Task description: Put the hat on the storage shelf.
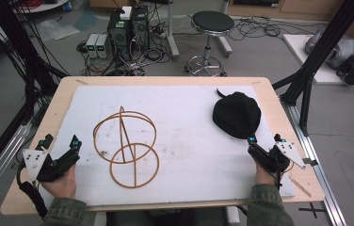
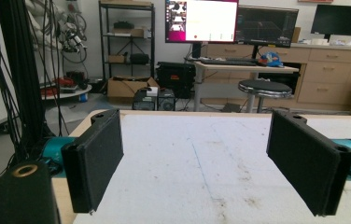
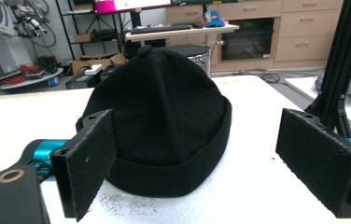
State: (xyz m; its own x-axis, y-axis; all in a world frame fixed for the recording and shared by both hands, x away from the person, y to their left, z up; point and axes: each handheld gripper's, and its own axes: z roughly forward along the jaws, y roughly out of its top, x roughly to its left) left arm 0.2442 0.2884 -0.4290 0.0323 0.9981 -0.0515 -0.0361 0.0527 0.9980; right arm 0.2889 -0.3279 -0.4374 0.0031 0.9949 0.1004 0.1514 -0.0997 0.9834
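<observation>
Sitting just near the black hat point(image 3: 164, 116), the right gripper point(image 3: 197, 163) is wide open, and the left gripper point(image 2: 197, 163) is wide open too.

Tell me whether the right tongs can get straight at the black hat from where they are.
Probably yes. The right tongs sit just short of the black hat with their jaws wide open, and the white mat between them and the hat's brim is bare.

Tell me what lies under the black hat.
The black hat rests brim-down on the white mat; only mat shows around its brim. Whatever may lie beneath or inside it is covered.
</observation>
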